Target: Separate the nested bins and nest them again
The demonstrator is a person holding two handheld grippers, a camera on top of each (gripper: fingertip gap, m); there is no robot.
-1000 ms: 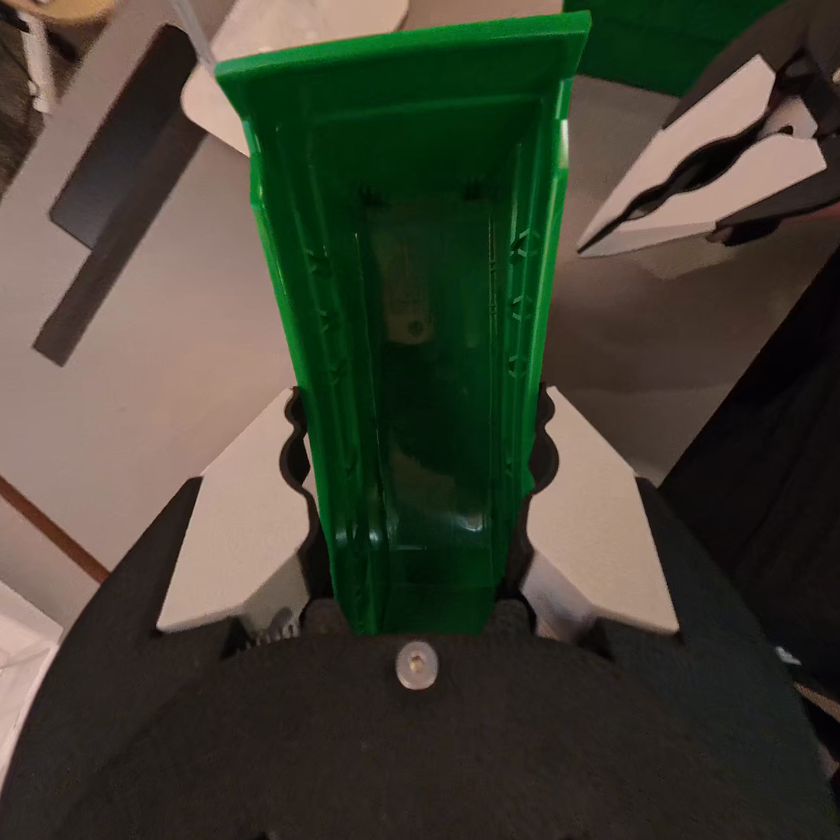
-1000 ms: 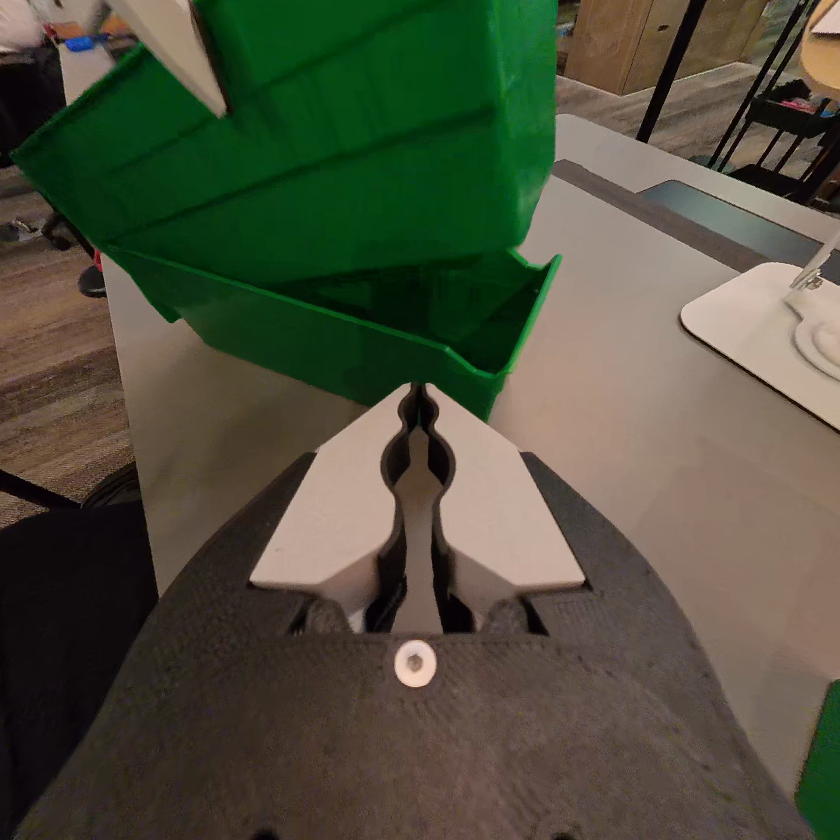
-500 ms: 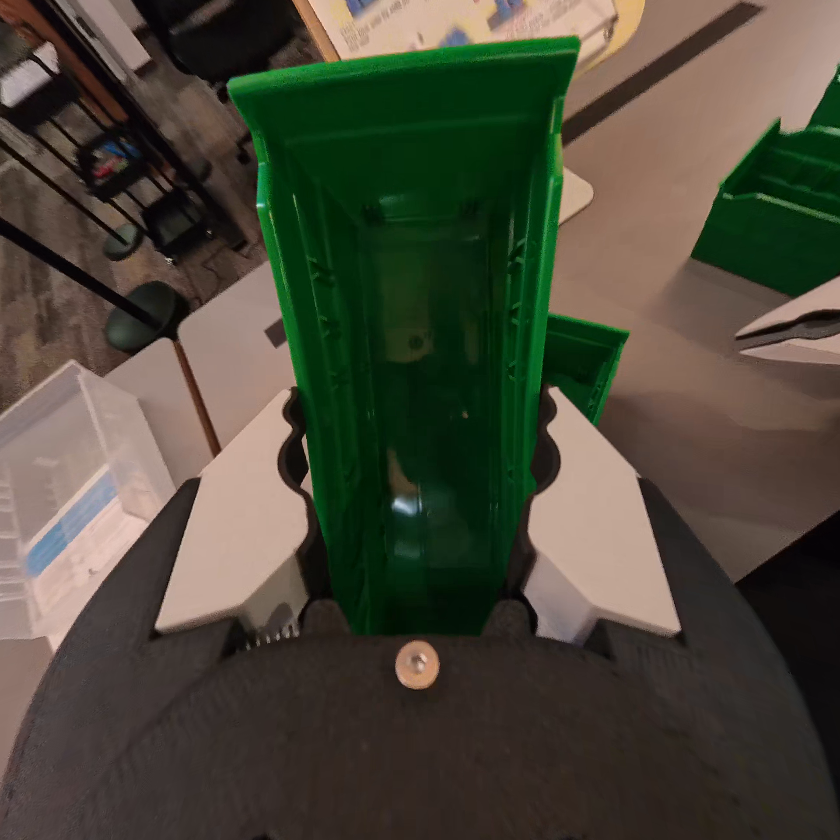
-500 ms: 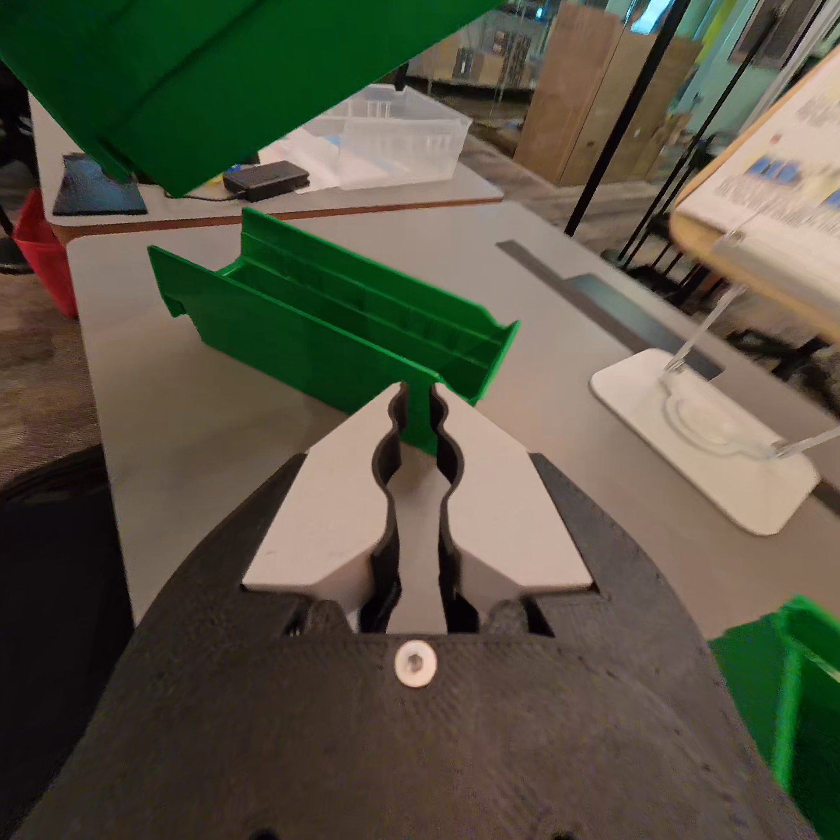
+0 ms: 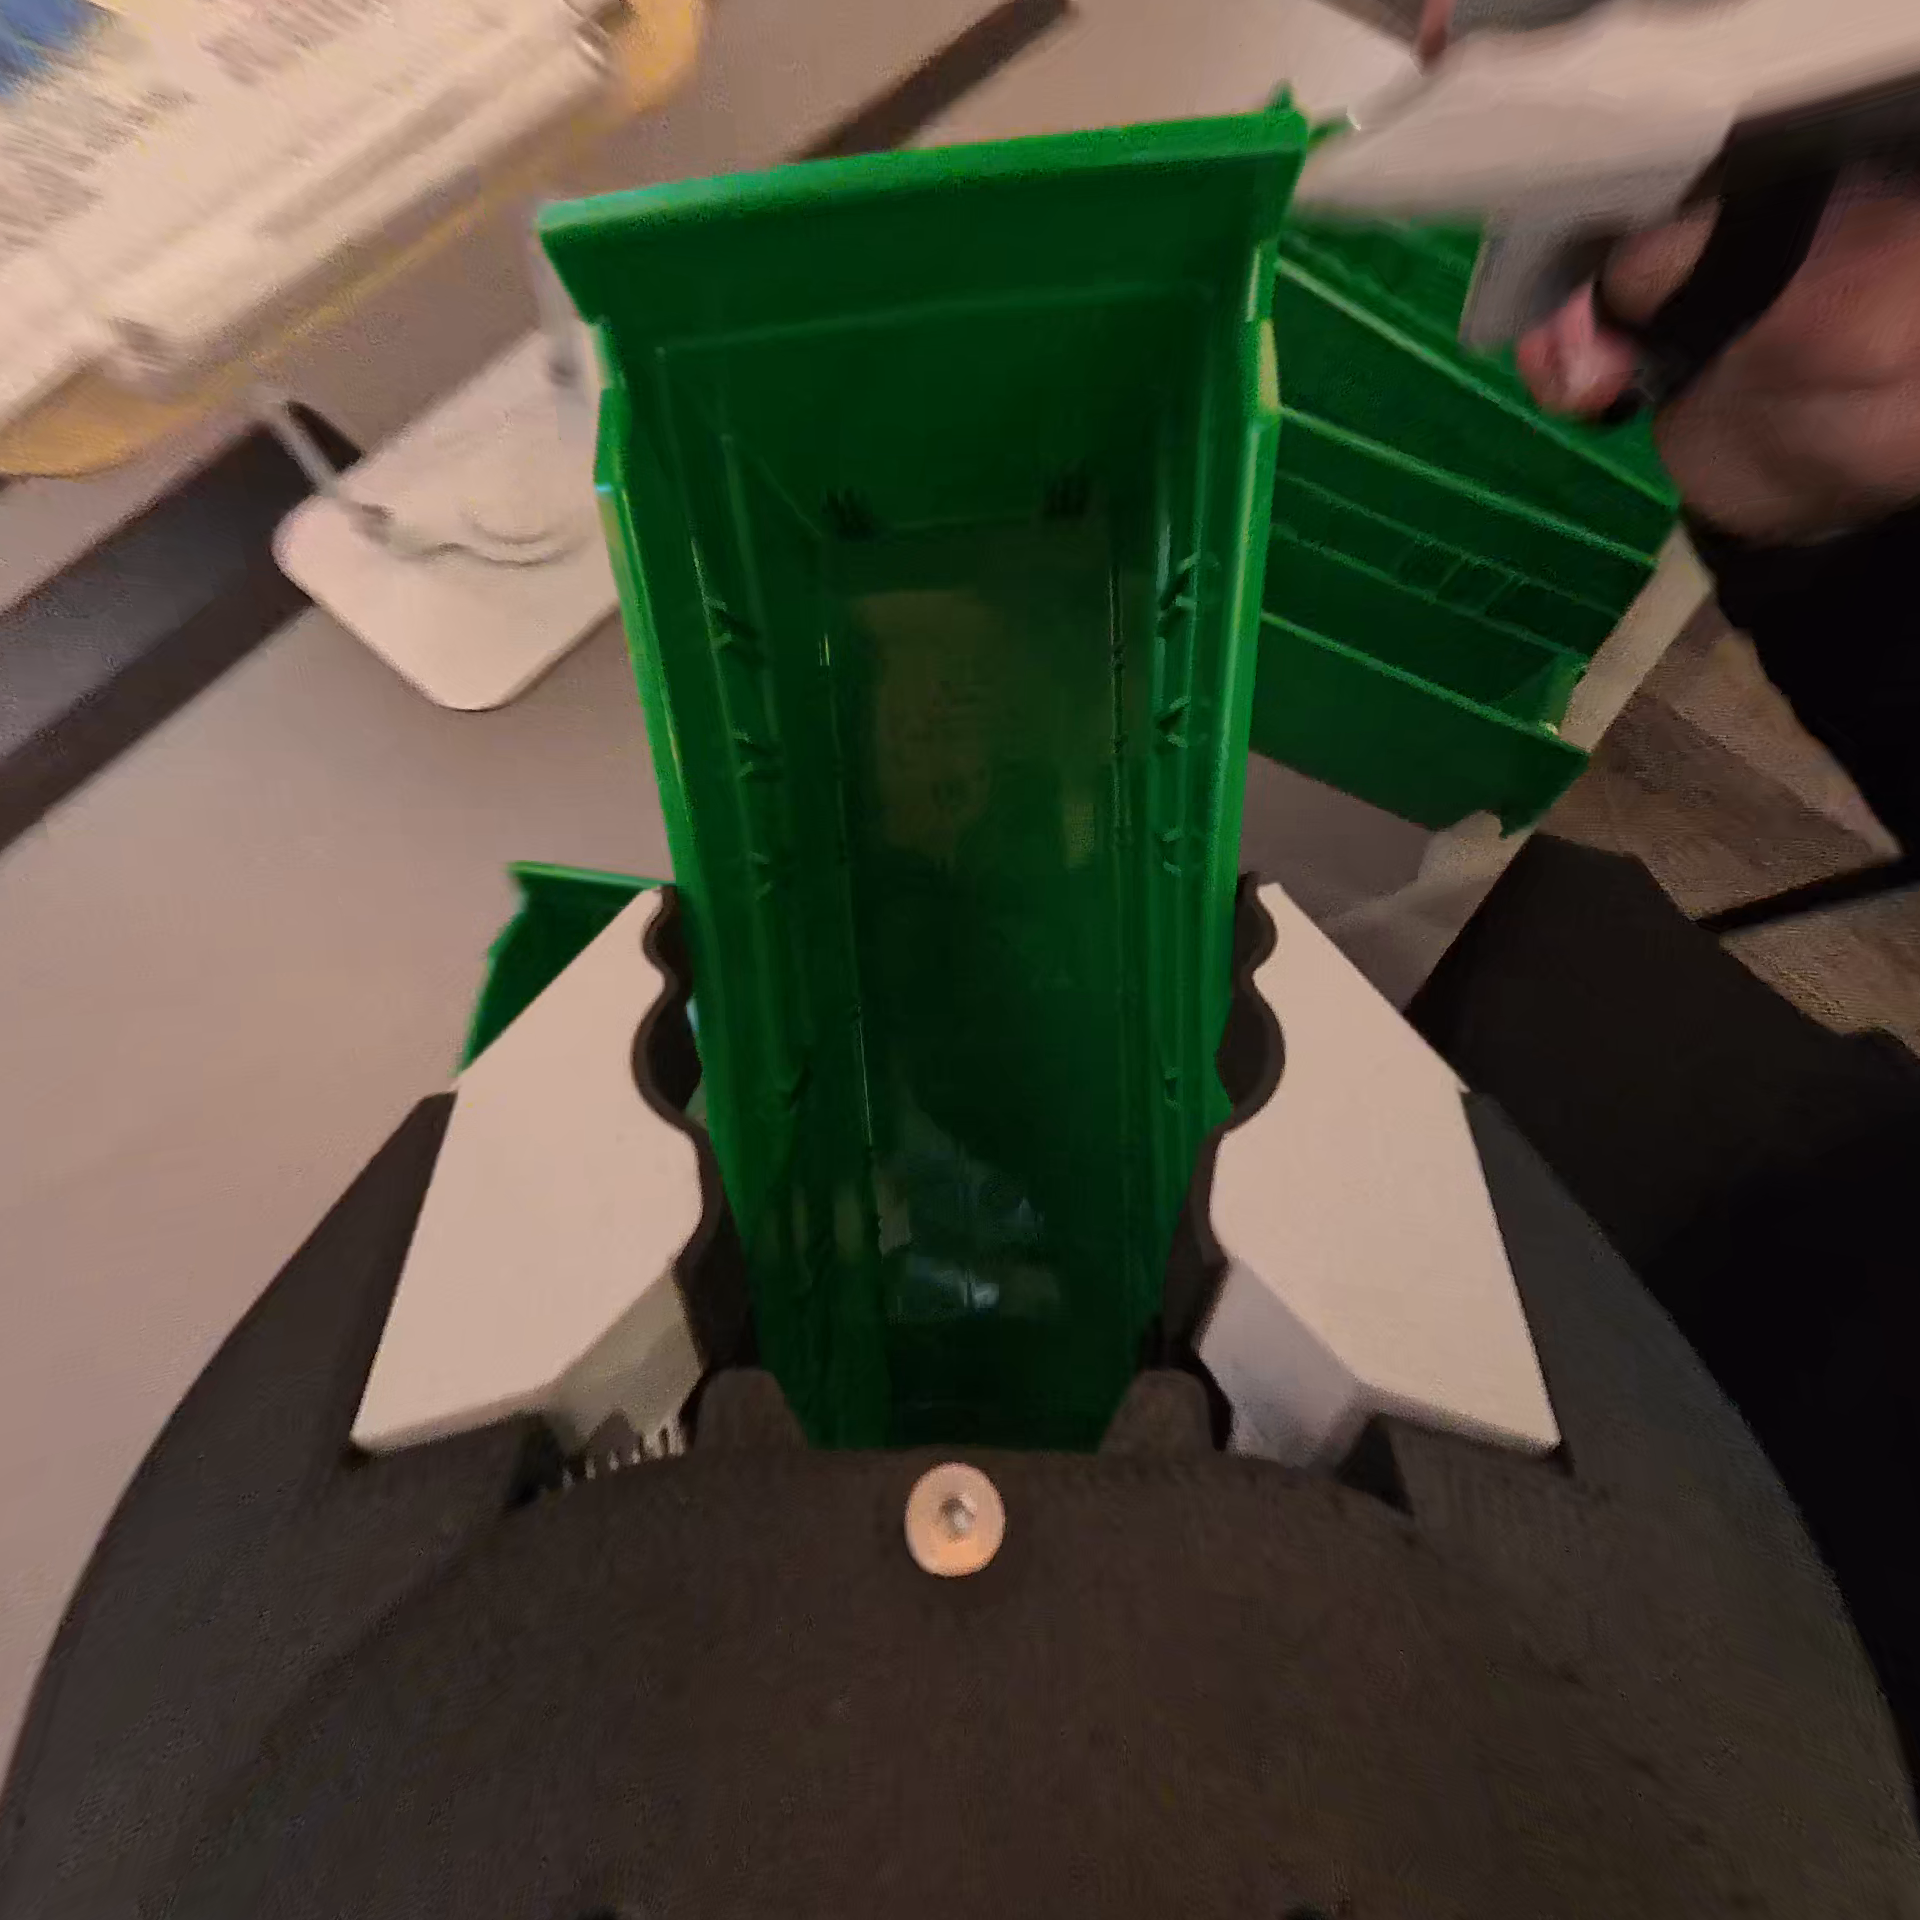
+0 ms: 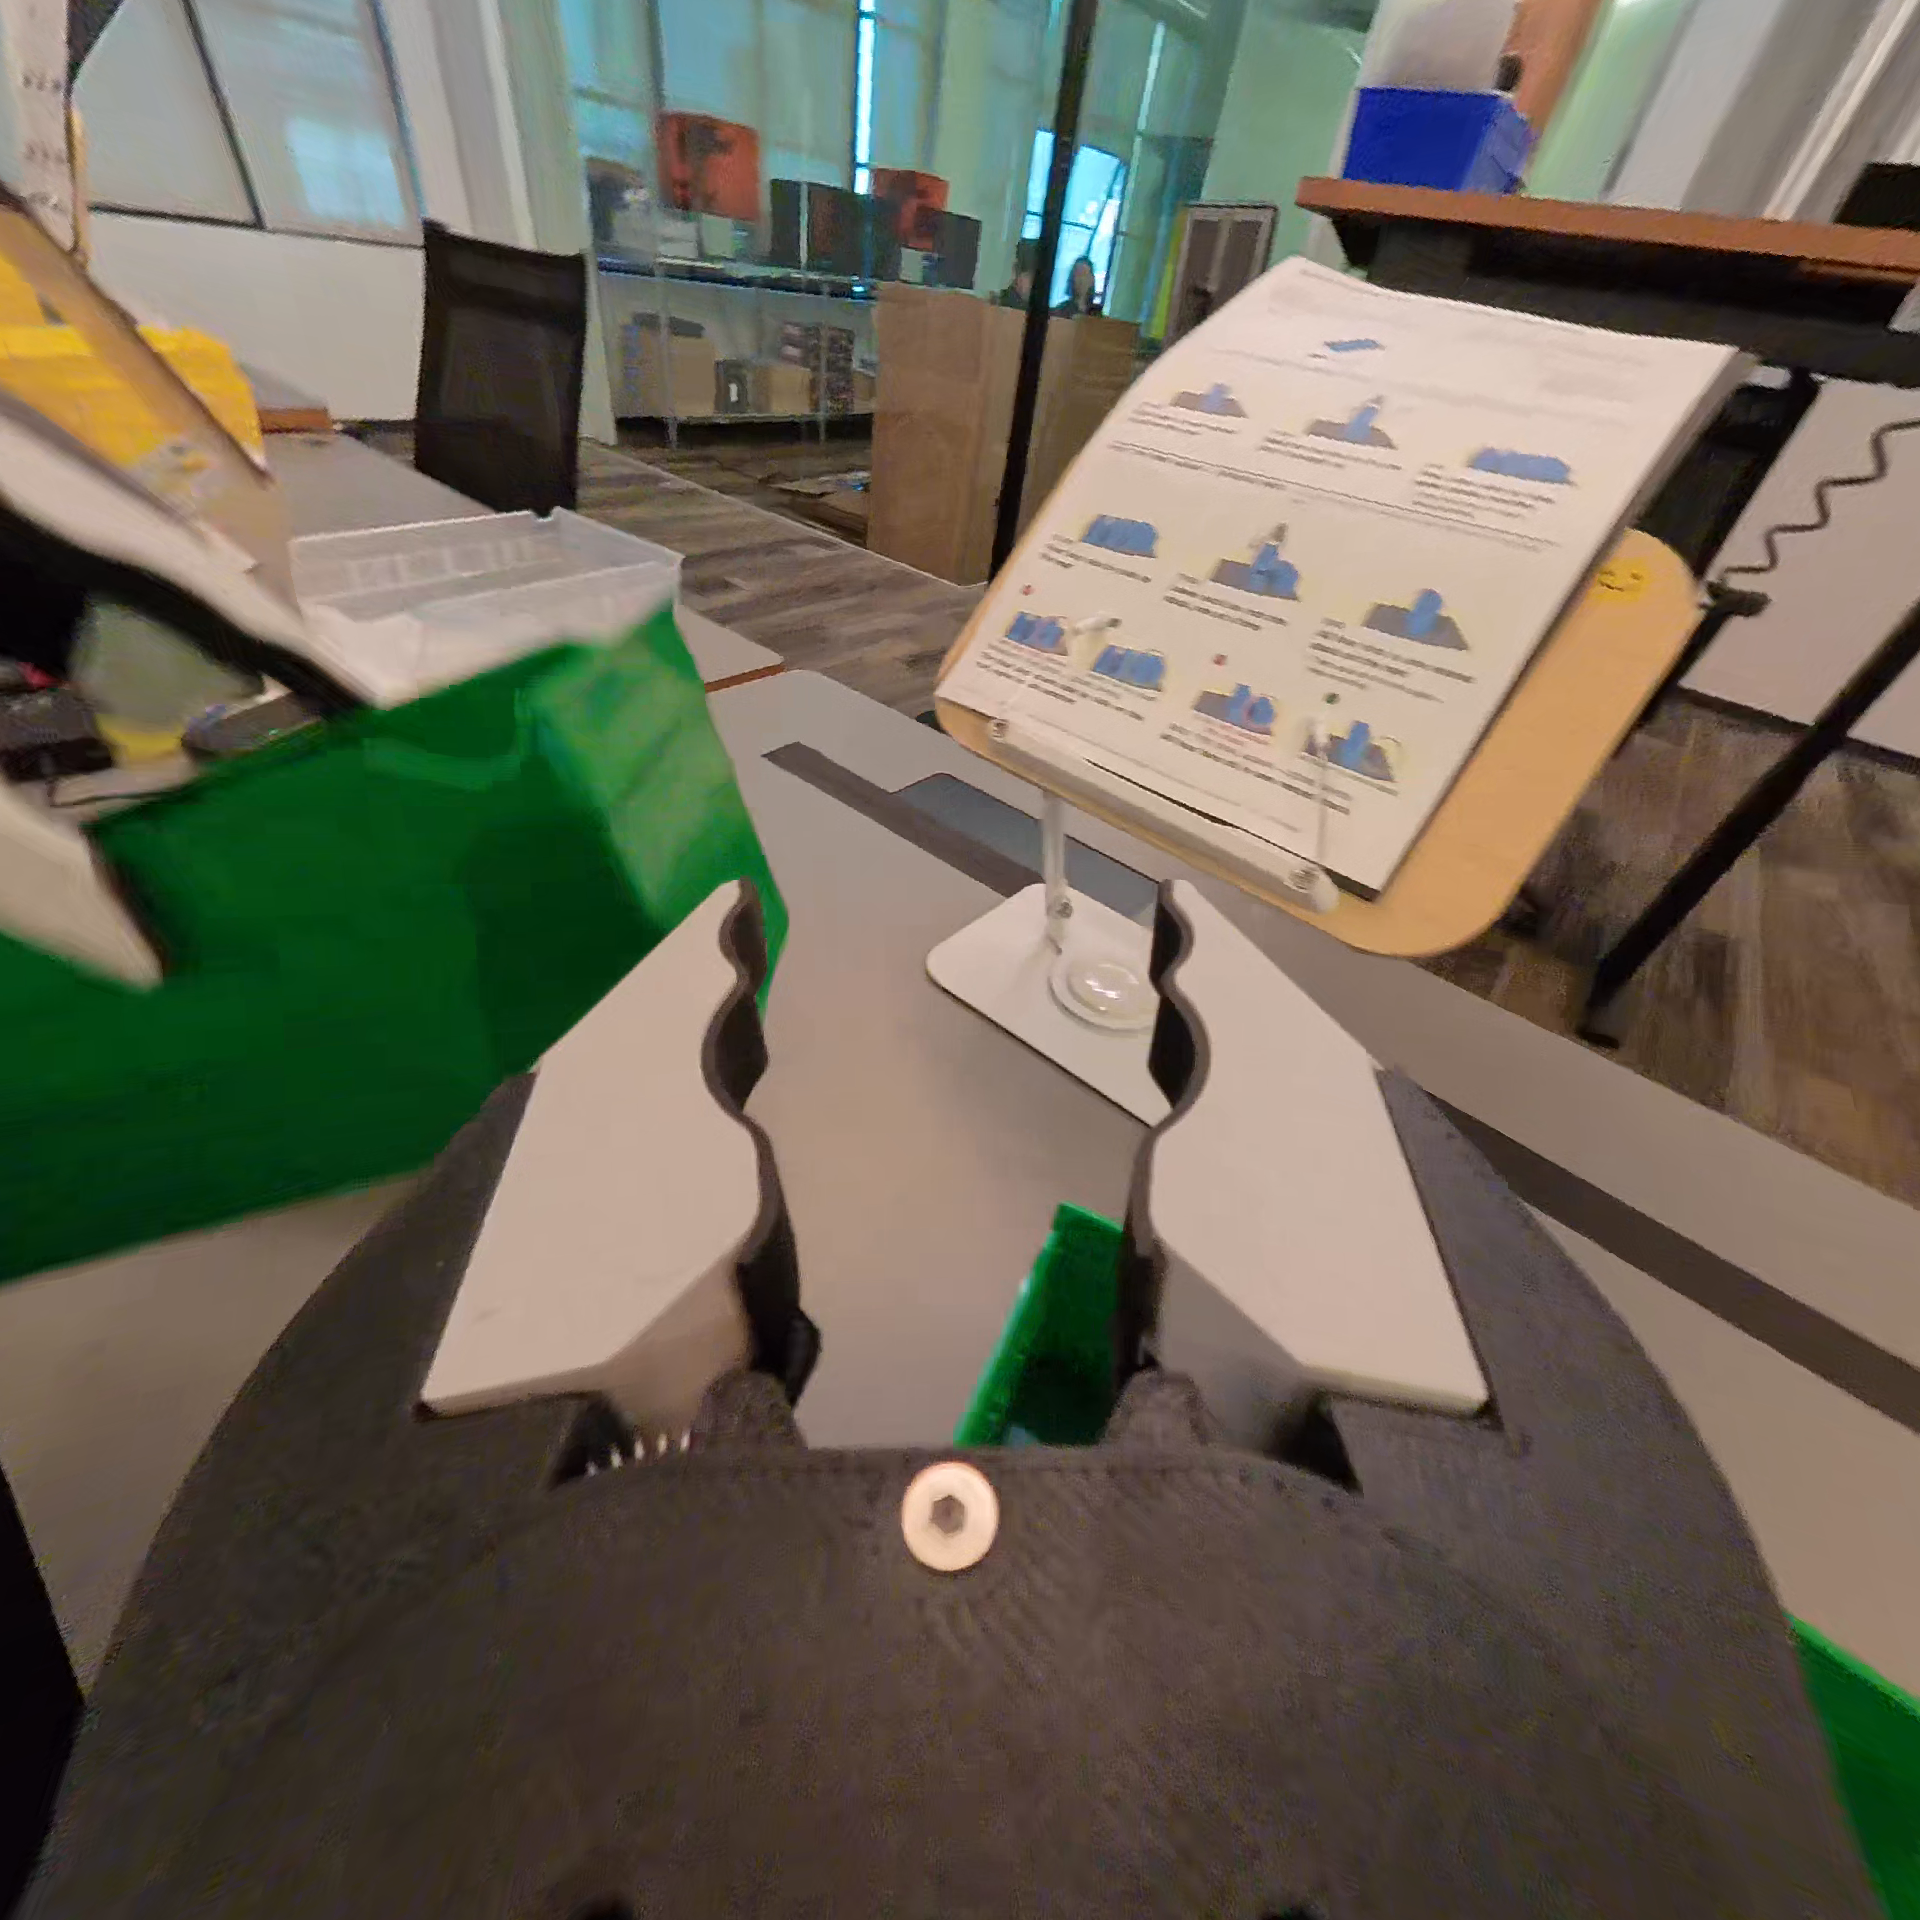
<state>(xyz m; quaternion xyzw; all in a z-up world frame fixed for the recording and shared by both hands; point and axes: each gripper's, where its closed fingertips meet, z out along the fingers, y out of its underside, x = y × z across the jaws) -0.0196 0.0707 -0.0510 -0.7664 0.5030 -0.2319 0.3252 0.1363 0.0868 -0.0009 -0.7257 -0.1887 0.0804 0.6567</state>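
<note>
My left gripper (image 5: 956,904) is shut on a long green bin (image 5: 935,623) and holds it lengthwise above the grey table (image 5: 208,1039). In the right wrist view this held bin (image 6: 364,935) is at the left, with the left gripper (image 6: 156,582) on it. More green bins (image 5: 1434,582) stand at the right near the table edge. A corner of another green bin (image 5: 551,956) shows behind my left finger. My right gripper (image 6: 954,935) is open and empty above a green bin rim (image 6: 1060,1340). It also shows, blurred, at the top right of the left wrist view (image 5: 1507,208), held by a hand (image 5: 1766,395).
A paper sheet on a tilted stand (image 6: 1299,582) with a white base (image 6: 1039,987) stands on the table ahead. A clear plastic box (image 6: 468,571) sits on a farther table. A dark strip (image 6: 1662,1247) crosses the tabletop. The table edge is at the right (image 5: 1662,582).
My right gripper has opened and swung away from the bin on the table toward the paper stand. My left gripper, still holding its bin, has turned toward the other green bins.
</note>
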